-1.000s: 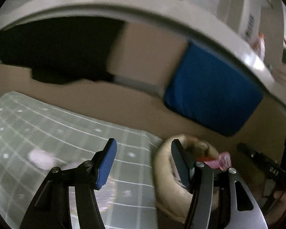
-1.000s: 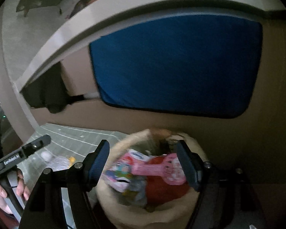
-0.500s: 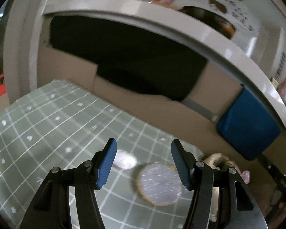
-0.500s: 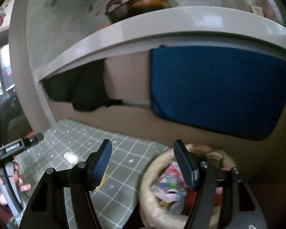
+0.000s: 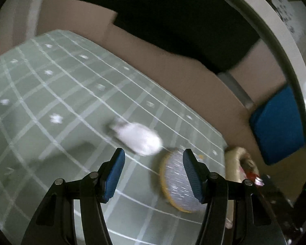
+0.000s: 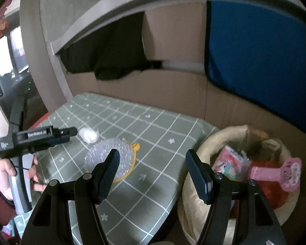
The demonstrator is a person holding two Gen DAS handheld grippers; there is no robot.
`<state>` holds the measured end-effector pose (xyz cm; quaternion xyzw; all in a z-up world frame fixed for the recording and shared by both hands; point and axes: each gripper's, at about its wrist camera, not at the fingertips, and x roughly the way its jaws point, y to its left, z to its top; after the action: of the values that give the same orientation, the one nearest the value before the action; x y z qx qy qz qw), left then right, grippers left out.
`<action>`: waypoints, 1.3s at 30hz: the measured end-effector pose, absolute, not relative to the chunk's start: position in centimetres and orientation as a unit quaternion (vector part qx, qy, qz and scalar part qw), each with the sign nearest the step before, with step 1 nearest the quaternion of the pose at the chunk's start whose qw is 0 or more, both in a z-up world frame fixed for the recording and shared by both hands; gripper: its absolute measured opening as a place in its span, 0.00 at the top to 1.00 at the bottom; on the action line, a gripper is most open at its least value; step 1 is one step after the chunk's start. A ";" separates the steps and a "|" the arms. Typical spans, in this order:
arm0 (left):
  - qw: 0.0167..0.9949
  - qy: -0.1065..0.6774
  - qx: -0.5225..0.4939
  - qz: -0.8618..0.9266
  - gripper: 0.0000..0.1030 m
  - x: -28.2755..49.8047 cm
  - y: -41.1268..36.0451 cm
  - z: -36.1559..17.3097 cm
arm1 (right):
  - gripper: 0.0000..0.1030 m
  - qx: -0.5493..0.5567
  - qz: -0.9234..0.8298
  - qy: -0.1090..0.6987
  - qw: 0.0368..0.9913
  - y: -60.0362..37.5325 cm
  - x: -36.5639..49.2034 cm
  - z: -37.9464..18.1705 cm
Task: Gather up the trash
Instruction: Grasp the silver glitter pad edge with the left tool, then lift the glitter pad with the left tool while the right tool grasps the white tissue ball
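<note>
White crumpled tissue lies on the green checked counter, just beside a bristled disc; the basket already holds trash; we judge the pickup step in hand; next, lower the left claw around the tissue; both it and the right claw gape wide, empty.

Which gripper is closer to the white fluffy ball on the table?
Left. The left gripper hangs open right above the white ball. The right gripper is farther off, open between the round brush and the basket.
</note>
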<state>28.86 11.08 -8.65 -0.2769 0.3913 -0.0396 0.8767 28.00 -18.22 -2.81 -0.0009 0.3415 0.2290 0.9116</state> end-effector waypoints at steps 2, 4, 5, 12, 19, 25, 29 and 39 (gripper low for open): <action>0.869 0.411 -0.266 -0.065 0.42 29.5 9.7 -9.0 | 0.37 0.005 0.231 0.349 0.908 -18.4 28.1 -3.6; 0.861 0.431 -0.259 -0.076 0.42 30.1 8.7 -9.7 | 0.37 0.013 0.231 0.357 0.905 -18.8 28.3 -4.3; 0.856 0.439 -0.261 -0.079 0.42 30.3 8.4 -10.1 | 0.37 0.016 0.231 0.359 0.904 -19.0 28.3 -4.4; 0.833 0.468 -0.283 -0.088 0.49 31.3 6.9 -11.3 | 0.37 0.029 0.212 0.349 0.912 -21.2 27.9 -4.2; 0.827 0.486 -0.266 -0.096 0.83 31.3 4.4 -11.3 | 0.37 0.055 0.205 0.351 0.912 -22.1 27.8 -3.9; 0.865 0.426 -0.249 -0.091 0.88 28.3 5.8 -8.0 | 0.37 0.038 0.228 0.349 0.908 -20.2 27.1 -3.3; 0.904 0.363 -0.222 -0.043 0.88 24.8 9.0 -4.4 | 0.37 0.005 0.258 0.344 0.903 -17.3 26.9 -2.5; 0.924 0.315 -0.208 0.068 0.88 18.8 17.8 -2.3 | 0.46 -0.080 0.378 0.363 0.848 -5.6 30.8 -3.1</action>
<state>18.75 17.76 -2.31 -0.2077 0.3149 0.0684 0.9236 30.78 -5.58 -3.09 -0.0799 0.3634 0.3781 0.8477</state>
